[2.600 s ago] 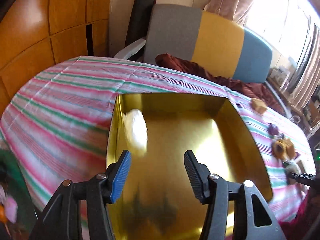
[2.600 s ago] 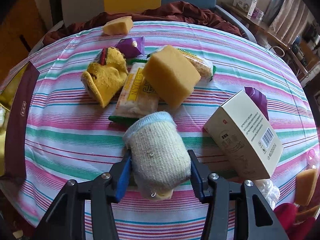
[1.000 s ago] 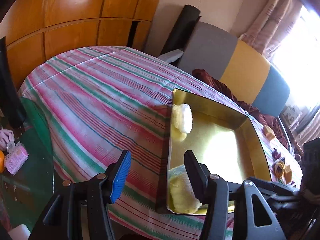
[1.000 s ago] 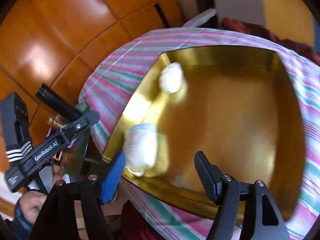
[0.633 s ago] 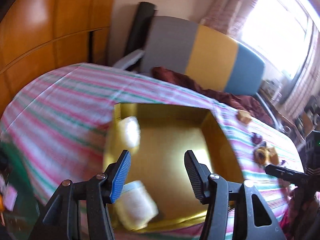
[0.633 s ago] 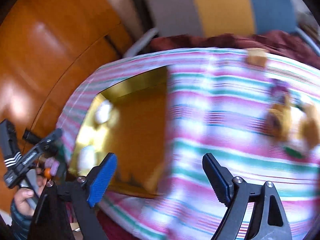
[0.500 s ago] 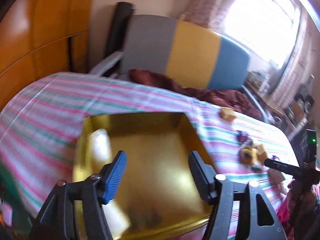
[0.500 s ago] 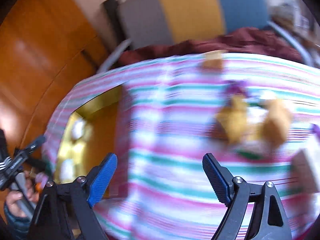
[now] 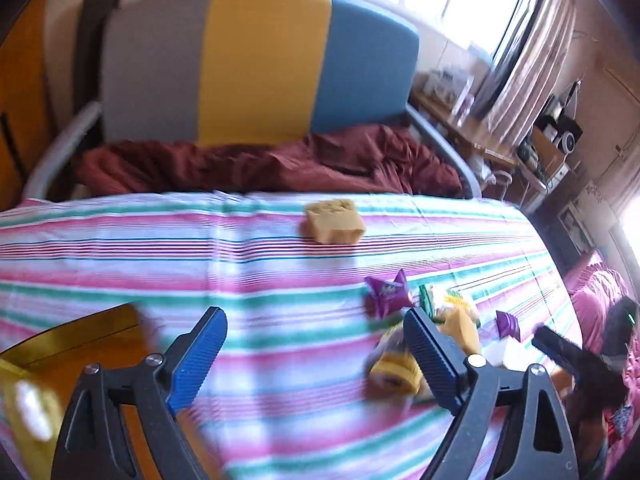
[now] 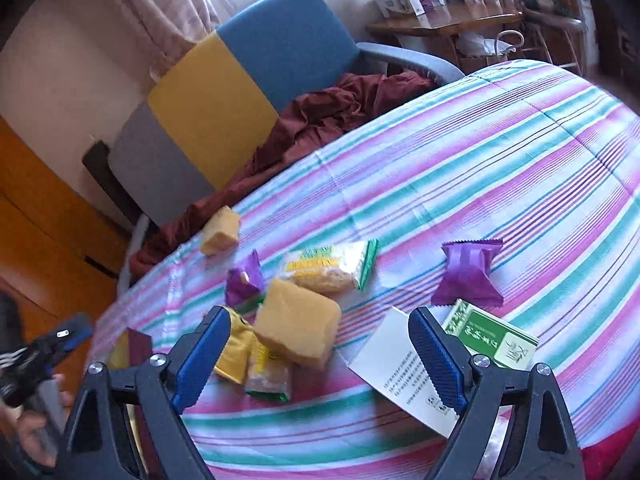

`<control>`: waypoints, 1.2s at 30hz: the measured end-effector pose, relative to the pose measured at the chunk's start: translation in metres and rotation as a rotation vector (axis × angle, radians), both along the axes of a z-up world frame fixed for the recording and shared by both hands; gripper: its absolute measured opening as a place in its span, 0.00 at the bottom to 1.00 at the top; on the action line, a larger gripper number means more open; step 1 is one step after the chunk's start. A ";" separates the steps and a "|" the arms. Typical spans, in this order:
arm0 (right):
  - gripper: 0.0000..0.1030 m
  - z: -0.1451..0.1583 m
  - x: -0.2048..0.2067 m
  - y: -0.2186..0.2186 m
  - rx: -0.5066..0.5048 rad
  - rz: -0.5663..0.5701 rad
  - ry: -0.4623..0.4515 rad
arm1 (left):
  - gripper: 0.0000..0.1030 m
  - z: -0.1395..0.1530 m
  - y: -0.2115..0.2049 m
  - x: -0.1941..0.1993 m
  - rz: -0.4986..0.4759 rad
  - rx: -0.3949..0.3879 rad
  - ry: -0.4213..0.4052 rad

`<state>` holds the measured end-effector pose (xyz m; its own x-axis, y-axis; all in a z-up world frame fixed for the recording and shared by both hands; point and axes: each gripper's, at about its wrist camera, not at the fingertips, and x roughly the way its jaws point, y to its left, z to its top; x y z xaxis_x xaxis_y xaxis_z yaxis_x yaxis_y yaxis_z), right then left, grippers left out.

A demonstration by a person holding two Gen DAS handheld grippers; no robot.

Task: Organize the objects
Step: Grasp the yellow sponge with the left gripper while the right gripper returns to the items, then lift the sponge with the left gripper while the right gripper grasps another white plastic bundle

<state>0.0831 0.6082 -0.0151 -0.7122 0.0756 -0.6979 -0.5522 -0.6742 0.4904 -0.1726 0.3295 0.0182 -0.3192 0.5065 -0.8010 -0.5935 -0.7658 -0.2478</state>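
The gold tray (image 9: 60,344) now sits only at the lower left edge of the left wrist view, with a pale blurred roll (image 9: 30,412) inside it, where a second ago it filled both cameras and the right gripper was letting the knitted roll drop beside the first white bundle. So that delivery looks done: two soft items are in the tray and both tools have swung away from it toward the clutter still lying on the striped tablecloth (image 10: 500,152). The right gripper (image 10: 320,360) is empty, its jaws opening wide, and it points at the nearest pile: a yellow sponge (image 10: 298,330) resting on a snack packet (image 10: 268,376) and touching a yellow sock (image 10: 236,354), with a white carton (image 10: 396,368) and a green box (image 10: 492,338) just beside its right finger. Further off lie a second noodle-like packet (image 10: 332,266), two purple wrappers (image 10: 244,282) (image 10: 468,270) and another sponge (image 10: 220,230) near the far edge. The left gripper (image 9: 316,364) is also empty with jaws opening, over bare cloth between tray and pile. My reading is that the next pick comes from this pile, probably the top sponge, and most of the sorting remains.
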 end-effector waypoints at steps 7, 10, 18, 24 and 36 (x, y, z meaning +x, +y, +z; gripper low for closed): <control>0.91 -0.007 -0.011 -0.007 -0.026 0.074 -0.008 | 1.00 -0.040 0.079 -0.060 0.043 -0.036 -0.060; 0.91 -0.007 -0.012 -0.010 -0.023 0.088 -0.009 | 1.00 -0.050 0.110 -0.076 0.037 -0.084 -0.028; 0.93 -0.009 -0.006 -0.005 -0.096 0.093 0.031 | 1.00 -0.094 0.157 -0.109 0.043 -0.211 -0.037; 0.93 -0.009 -0.006 -0.004 -0.103 0.094 0.039 | 0.67 -0.115 0.160 -0.107 0.035 -0.233 -0.032; 0.93 -0.009 -0.003 0.004 -0.062 0.036 0.013 | 0.65 -0.068 0.070 -0.013 0.016 -0.134 0.008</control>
